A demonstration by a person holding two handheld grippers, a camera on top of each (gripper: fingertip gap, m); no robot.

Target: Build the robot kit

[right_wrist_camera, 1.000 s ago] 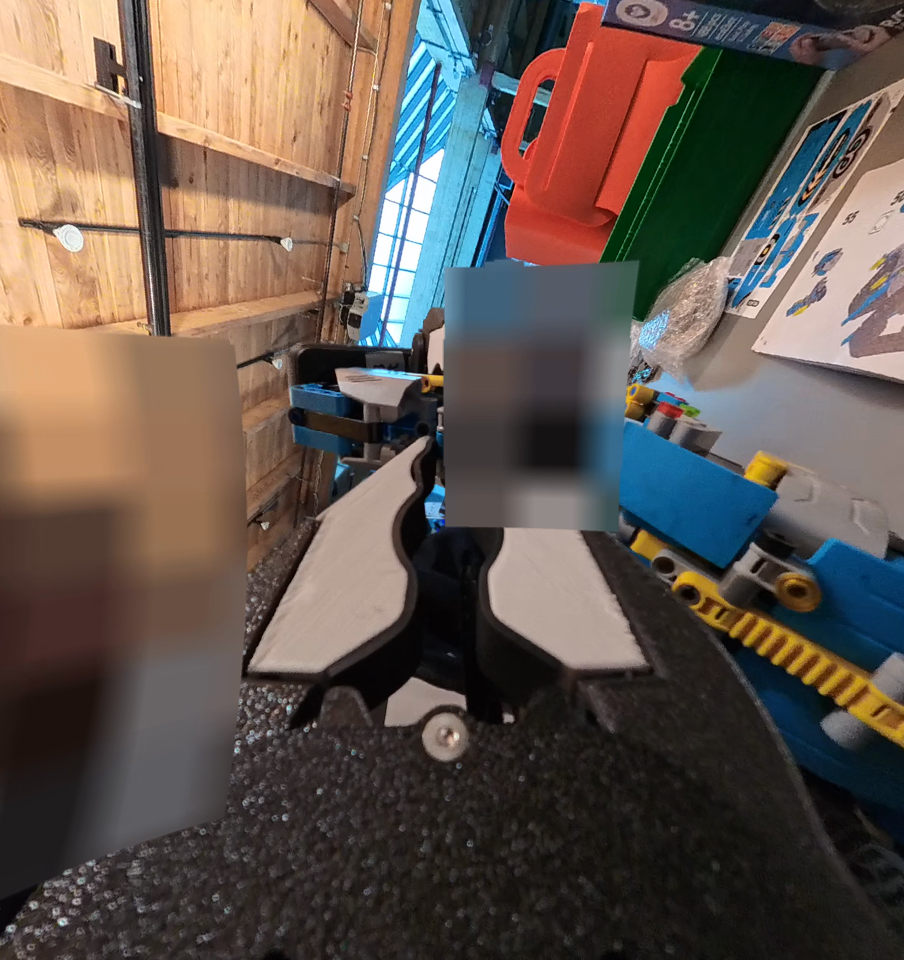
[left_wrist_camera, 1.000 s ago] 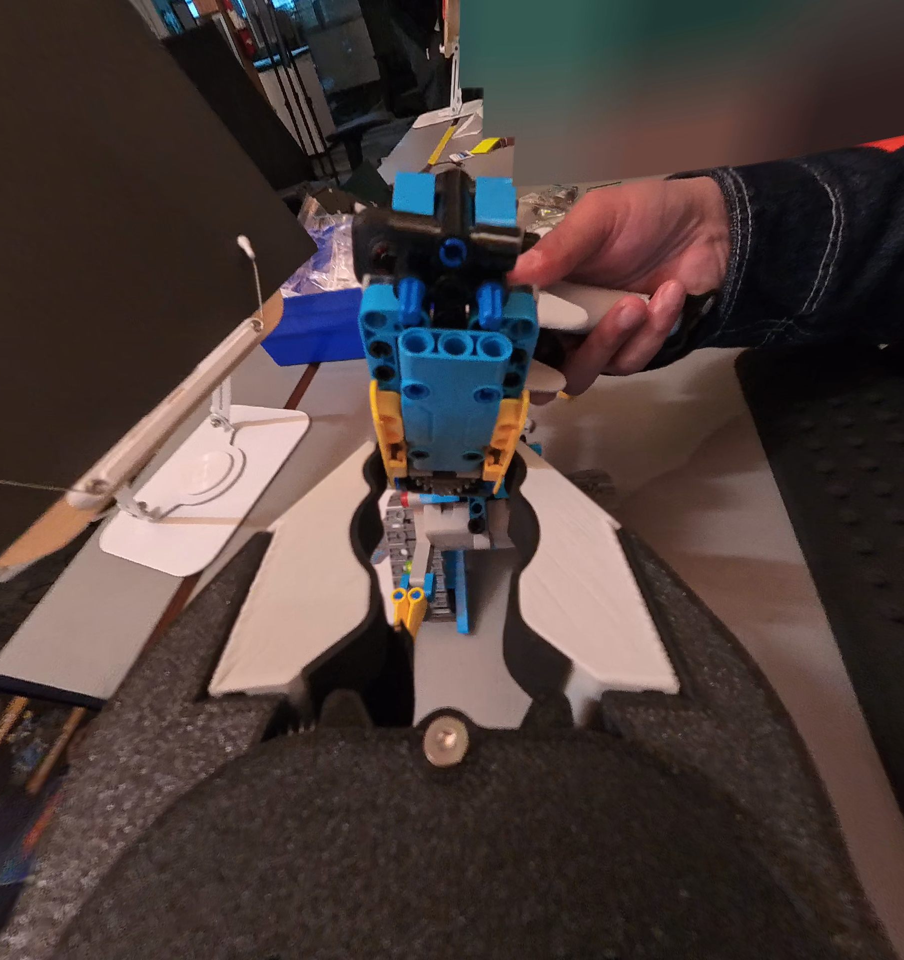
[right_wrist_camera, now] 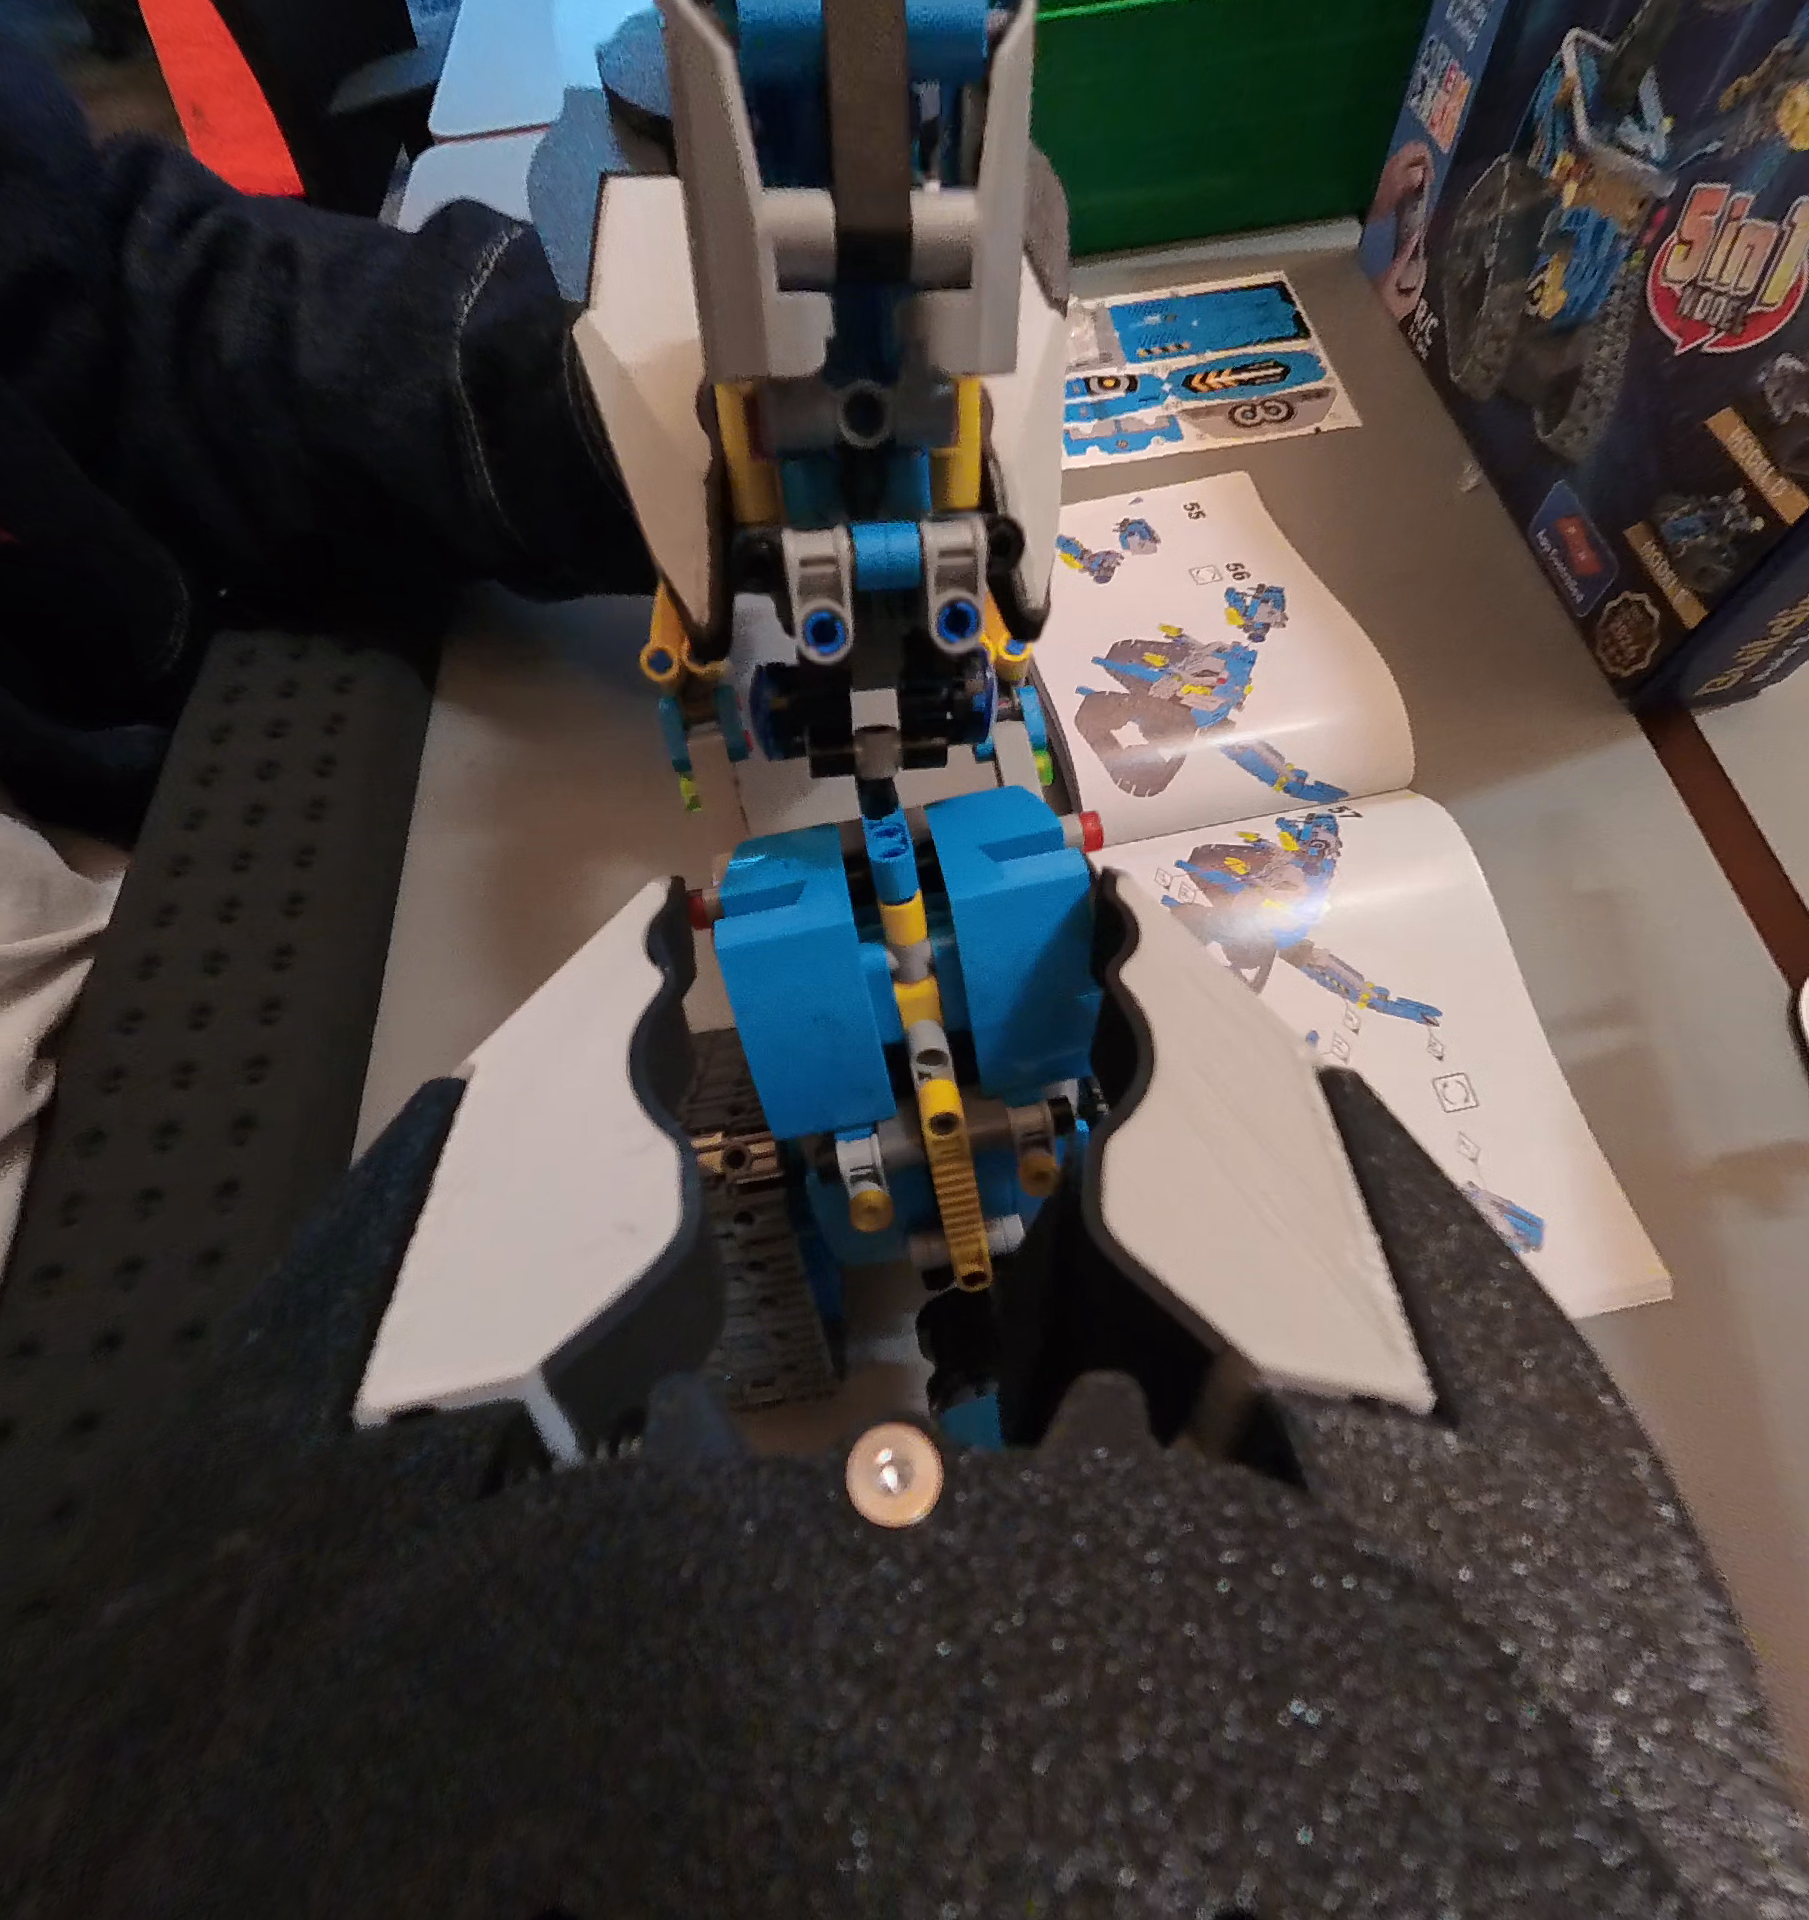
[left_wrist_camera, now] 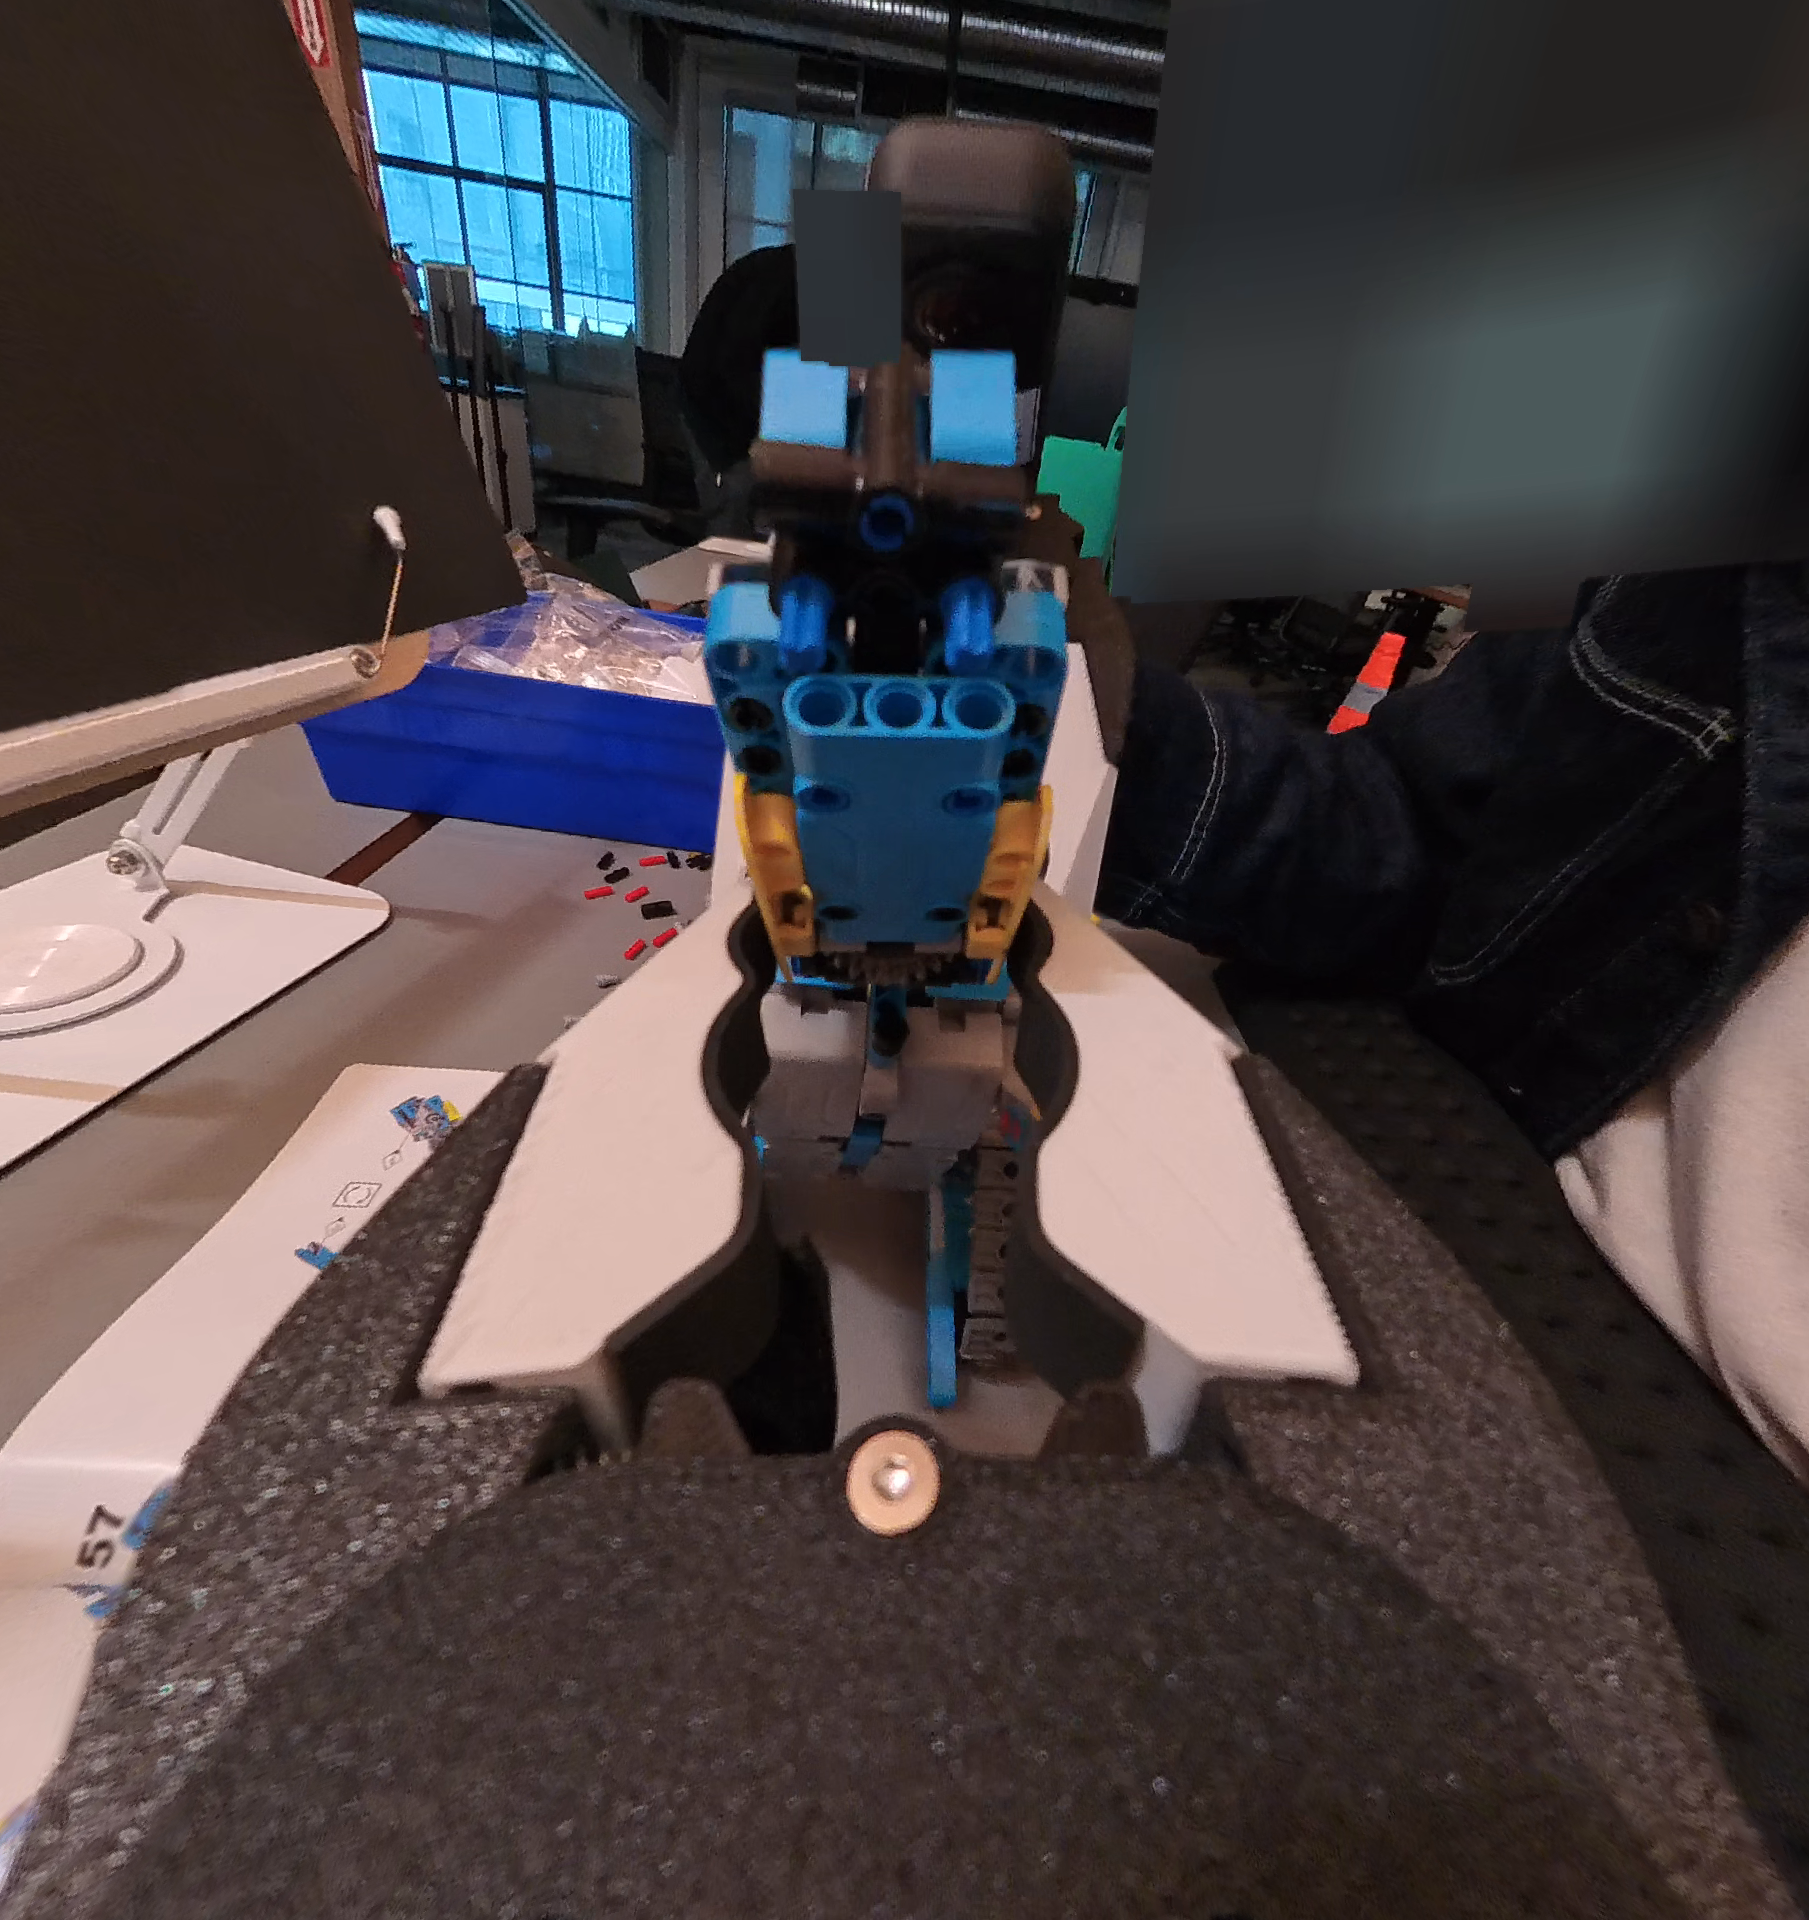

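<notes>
A blue, yellow and grey brick model [left_wrist_camera: 895, 831] is held between both grippers above the table. My left gripper [left_wrist_camera: 889, 935] is shut on the model's grey and yellow end. My right gripper [right_wrist_camera: 889, 899] is shut on the two blue blocks at the model's other end [right_wrist_camera: 806, 997]. In the left wrist view the right gripper's white fingers [left_wrist_camera: 1082, 727] and its camera show behind the model. In the right wrist view the left gripper's white fingers [right_wrist_camera: 651, 436] clamp the far part. A denim sleeve [right_wrist_camera: 308, 395] reaches to the left gripper.
An open instruction booklet [right_wrist_camera: 1295, 727], a sticker sheet [right_wrist_camera: 1201, 364] and a printed box [right_wrist_camera: 1658, 312] lie to the right, a green bin [right_wrist_camera: 1191, 125] behind. A black perforated mat [right_wrist_camera: 204, 987] lies left. A blue bin [left_wrist_camera: 526, 738], a white stand base [left_wrist_camera: 152, 956] and small loose pins [left_wrist_camera: 651, 894] are on the table. My hands' fingertips stand some 5 centimetres from each other.
My right gripper has swung from facing the wooden wall to face the model and has closed on its blue end. My left gripper still holds the model, tilted up a little.
</notes>
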